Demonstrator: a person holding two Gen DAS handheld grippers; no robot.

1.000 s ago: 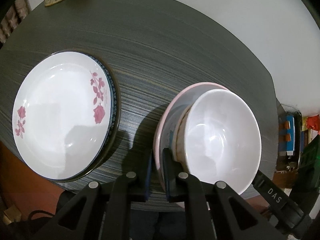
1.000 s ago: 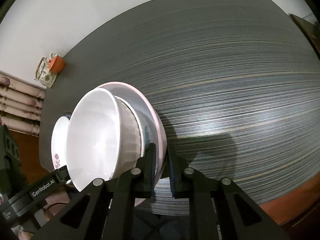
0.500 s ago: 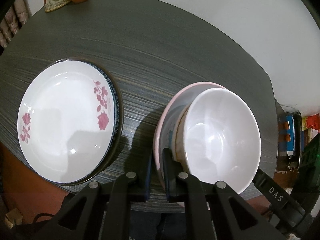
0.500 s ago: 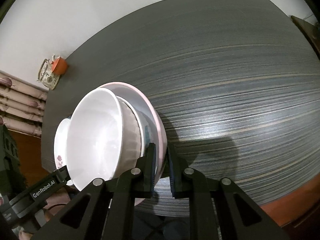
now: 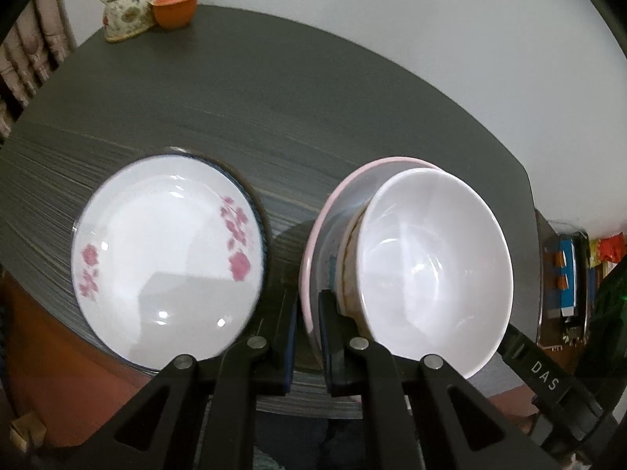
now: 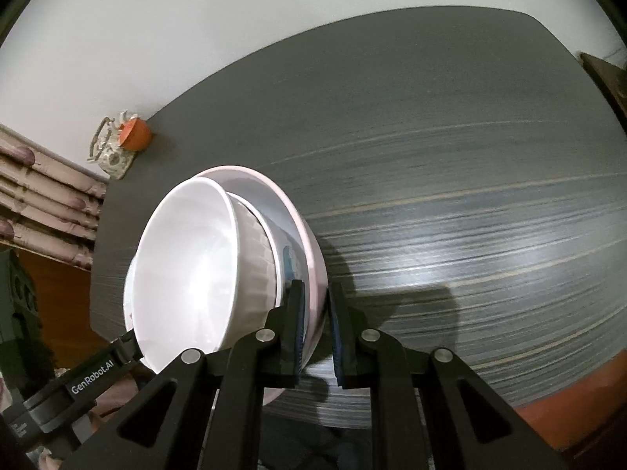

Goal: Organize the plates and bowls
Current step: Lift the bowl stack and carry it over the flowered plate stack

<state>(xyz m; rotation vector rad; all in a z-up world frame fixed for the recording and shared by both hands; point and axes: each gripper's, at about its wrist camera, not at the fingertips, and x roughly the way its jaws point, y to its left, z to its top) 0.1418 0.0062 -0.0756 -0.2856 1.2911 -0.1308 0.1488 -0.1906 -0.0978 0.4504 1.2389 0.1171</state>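
The dark, streaky-grained worktop (image 5: 313, 109) has dropped farther below than a second ago. The glossy rose-printed plate (image 5: 164, 258) lies flat on it. The pink-rimmed plate (image 5: 313, 243), carrying the smooth white bowl (image 5: 431, 266), has risen, gripped at opposite rims by the left tongs (image 5: 307, 333) and right tongs (image 6: 315, 333), both clenched.

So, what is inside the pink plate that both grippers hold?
A white bowl sits in the pink plate, nested in another ribbed white bowl. A blue patch shows on the plate; the bowls cover the rest of its face.
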